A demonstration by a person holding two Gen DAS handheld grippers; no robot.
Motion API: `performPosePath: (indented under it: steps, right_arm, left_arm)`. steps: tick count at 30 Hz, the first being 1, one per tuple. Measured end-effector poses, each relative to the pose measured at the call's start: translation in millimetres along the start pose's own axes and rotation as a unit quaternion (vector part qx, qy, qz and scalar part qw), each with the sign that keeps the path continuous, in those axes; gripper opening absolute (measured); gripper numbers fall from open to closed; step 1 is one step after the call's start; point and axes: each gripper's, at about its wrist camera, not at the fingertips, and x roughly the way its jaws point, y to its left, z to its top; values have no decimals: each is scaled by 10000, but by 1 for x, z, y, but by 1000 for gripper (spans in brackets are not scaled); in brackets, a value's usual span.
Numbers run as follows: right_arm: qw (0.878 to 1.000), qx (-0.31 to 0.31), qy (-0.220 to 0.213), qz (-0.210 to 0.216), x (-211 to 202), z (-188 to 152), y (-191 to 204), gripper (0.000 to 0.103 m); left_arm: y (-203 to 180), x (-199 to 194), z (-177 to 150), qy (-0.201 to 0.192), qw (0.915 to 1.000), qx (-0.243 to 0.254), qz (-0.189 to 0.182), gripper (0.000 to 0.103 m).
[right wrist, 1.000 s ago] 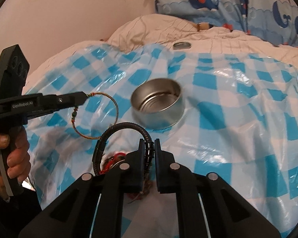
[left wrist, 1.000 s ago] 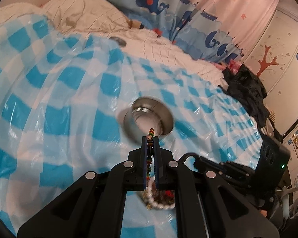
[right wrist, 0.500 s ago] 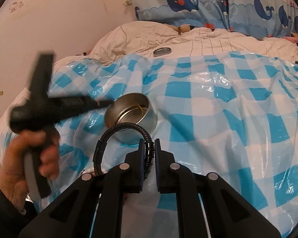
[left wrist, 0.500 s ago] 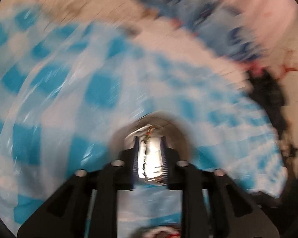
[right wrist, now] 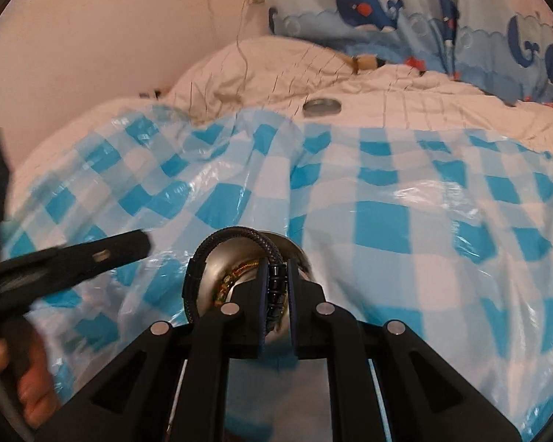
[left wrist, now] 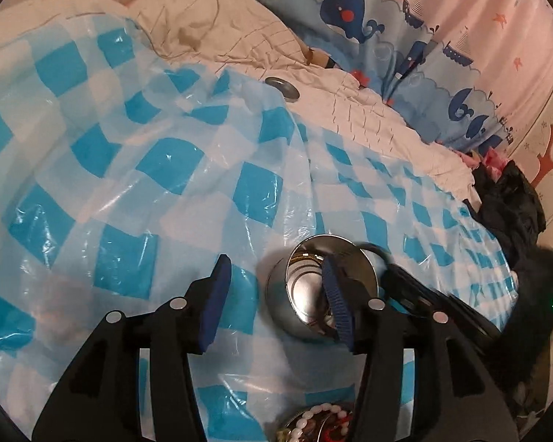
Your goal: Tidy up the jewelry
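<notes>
The left gripper has its jaws well apart with nothing between the blue pads; they have just been opening. At the bottom edge of the left wrist view, nearest the camera, a small dish of jewelry holds white beads and red pieces, partly hidden by the gripper frame. Just beyond the left gripper's right-hand pad stands a round metal tin on the blue-and-white checked plastic sheet that covers the bed. A thin beaded bracelet lies inside the tin against its wall. The right gripper has its jaws clamped on a black braided bracelet, whose loop arcs up and to the left directly over the tin's mouth. In the right wrist view the left gripper appears blurred at the left edge, held by a hand. Farther back, a flat metal lid rests on the white bedding past the sheet's far edge. A whale-print curtain hangs behind the bed.
</notes>
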Motion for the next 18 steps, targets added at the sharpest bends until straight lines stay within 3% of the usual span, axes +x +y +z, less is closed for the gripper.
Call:
performPosePath:
  steps: [3,7,13,18]
  right_arm:
    - [9996,-157,142,-193,13,-1,4,35]
    - [9989,-331,62,-340,-16,-11,4,41]
    - [9976,-605,-20,-323,-74,-44,10,61]
    - [9998,69,172,-53,-73,-69,-4,63]
  left_arm:
    - [-6,-6,-5,-85,9992,244,293,55]
    - [-16,-19,-16,-222,9960,629,594,61]
    - [-24,-38,-32,-481,9898,959,936,73]
    - [-33,-40,-46,-549,9777,1421,1445,78]
